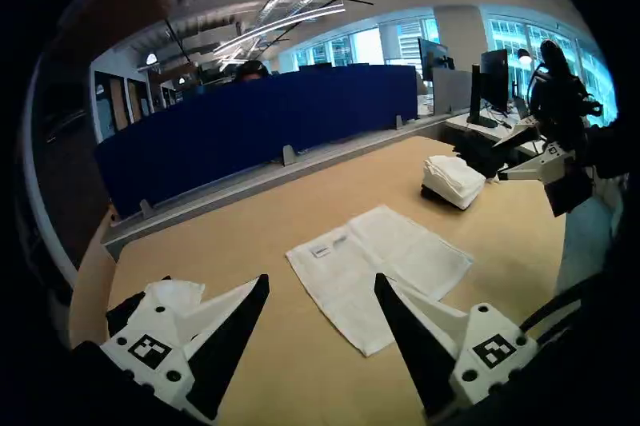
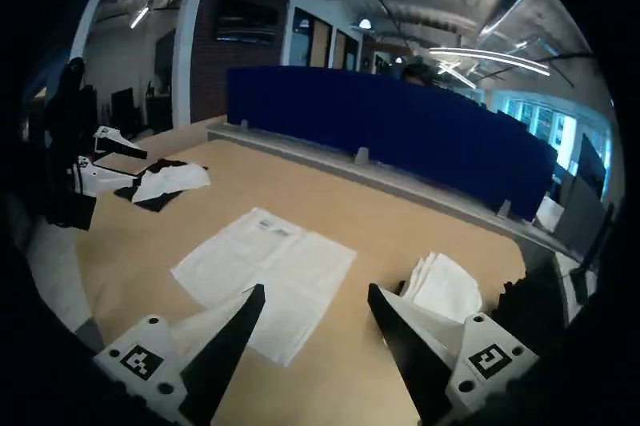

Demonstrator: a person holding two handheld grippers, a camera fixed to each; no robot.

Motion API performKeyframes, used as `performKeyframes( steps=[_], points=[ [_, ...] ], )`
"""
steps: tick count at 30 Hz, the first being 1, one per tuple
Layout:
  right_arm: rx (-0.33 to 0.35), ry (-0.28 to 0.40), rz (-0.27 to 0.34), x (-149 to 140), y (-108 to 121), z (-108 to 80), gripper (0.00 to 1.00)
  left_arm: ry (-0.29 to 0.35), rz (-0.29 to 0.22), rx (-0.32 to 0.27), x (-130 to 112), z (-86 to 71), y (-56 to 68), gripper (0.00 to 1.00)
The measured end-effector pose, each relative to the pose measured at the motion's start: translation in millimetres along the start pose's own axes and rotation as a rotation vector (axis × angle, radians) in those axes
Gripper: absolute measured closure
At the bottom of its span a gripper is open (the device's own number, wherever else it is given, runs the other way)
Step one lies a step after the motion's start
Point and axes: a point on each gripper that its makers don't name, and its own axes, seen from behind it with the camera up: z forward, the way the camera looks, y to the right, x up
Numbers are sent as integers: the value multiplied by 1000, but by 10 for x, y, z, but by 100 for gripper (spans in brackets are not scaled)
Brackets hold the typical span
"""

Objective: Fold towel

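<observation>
Held the left tongs (image 1: 320,277) wide open, gripping nothing, raised above the table and aimed down at the work. Held the right tongs (image 2: 314,287) just as wide and just as empty, also up off the surface. Faced the two pairs toward each other, well apart, with the white rectangular cloth towel (image 1: 364,262) between them.

Found that towel spread flat and unfolded near the middle of the pale tan wooden table (image 1: 240,226), a small label near one edge, touched by neither tongs. Past one end, noted a neat stack of folded white towels (image 1: 452,178). Toward the other end, noted a crumpled white cloth (image 2: 170,177) on something dark. Farther off, made out a long dark blue fabric divider (image 1: 264,122) along the table's back edge.

Judged the fold not yet begun, with only the approach in hand. Judged the next move to call for lowering both tongs to two corners of one edge, pinching each, then carrying that edge across to the opposite one.
</observation>
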Motion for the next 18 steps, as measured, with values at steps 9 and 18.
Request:
performKeyframes(
  steps=[9, 18],
  points=[
    [24, -45, 6, -236, -61, 138, 0, -47, 8, -44, -289, 125, 180, 2],
    [53, -104, 0, -615, -133, 347, 0, -99, 20, -93, -712, 316, 377, 2]
  ],
)
